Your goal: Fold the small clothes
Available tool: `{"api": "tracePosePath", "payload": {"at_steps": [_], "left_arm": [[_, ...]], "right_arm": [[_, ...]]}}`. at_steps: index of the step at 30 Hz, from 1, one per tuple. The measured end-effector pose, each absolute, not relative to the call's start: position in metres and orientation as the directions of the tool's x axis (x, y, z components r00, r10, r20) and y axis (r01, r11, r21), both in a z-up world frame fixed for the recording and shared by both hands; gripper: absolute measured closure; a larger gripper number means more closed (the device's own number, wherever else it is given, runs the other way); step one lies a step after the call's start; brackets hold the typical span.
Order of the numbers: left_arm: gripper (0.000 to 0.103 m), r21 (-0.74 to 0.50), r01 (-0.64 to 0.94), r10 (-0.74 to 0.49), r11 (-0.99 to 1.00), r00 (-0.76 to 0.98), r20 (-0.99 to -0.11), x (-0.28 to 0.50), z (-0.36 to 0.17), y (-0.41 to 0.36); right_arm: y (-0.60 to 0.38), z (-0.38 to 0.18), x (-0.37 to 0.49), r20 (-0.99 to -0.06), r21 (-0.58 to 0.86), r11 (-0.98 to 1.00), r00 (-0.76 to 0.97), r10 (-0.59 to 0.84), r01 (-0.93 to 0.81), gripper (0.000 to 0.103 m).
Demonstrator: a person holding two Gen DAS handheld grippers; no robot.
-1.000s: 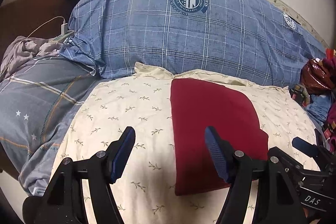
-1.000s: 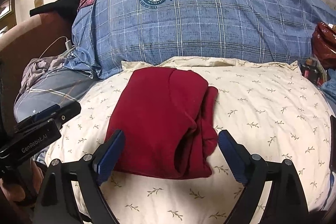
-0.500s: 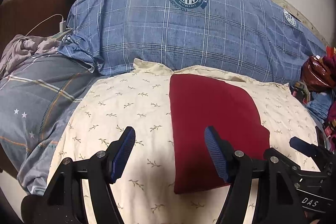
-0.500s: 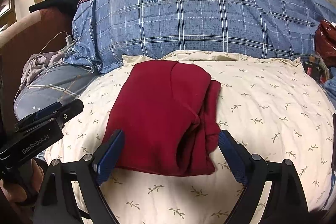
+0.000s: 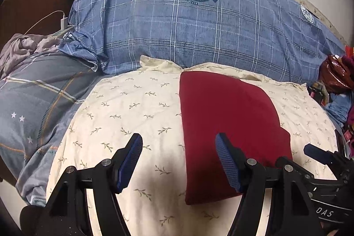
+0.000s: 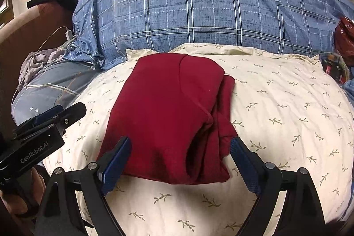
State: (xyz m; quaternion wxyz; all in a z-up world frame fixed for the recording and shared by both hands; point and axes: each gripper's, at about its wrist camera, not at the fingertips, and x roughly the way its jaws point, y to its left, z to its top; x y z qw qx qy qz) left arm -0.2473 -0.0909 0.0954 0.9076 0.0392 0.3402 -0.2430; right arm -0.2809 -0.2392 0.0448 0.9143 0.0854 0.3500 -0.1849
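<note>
Blue ribbed pads line the fingers of both black hand-held tongs, and in each wrist view the jaws stand wide apart with nothing between them. The left gripper [image 5: 179, 160] hovers over the cream leaf-printed pillow [image 5: 132, 107], its right-hand finger above the near left part of the dark red folded knit garment [image 5: 225, 125]. The right gripper [image 6: 180, 160] hovers at the garment's [image 6: 168, 116] near edge, one finger to either side of the bundle; whether any pad touches cloth cannot be told.

Step in hand, as judged: the garment appears already folded into a compact packet, and both tools seem free of it, so the fold looks nearly or wholly done. A likely next move is either to tidy the looser right side or to lift the packet away; either calls for closing on several layers at once, near an edge, without dragging the top layer.

The garment lies in the middle of the pillow, its far edge near the pillow's back seam. Its left edge is straight and smooth; its right side shows stacked, slightly uneven layers with a rounded fold line across the top.

Behind the pillow rises a large blue plaid quilt with a round crest print [image 6: 199, 3]. A grey striped sheet [image 5: 39, 103] lies at left.
</note>
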Motion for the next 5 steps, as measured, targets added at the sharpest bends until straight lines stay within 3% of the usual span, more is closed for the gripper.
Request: {"api": "tracePosePath", "payload": {"at_steps": [5], "left_arm": [[0.036,-0.121,0.459,-0.419,0.88,0.634,-0.65,-0.232,0.086,-0.088]], "right_arm": [[-0.249,0.043,-0.278,-0.679,0.029,0.913,0.678,-0.281,0.408,0.012]]}}
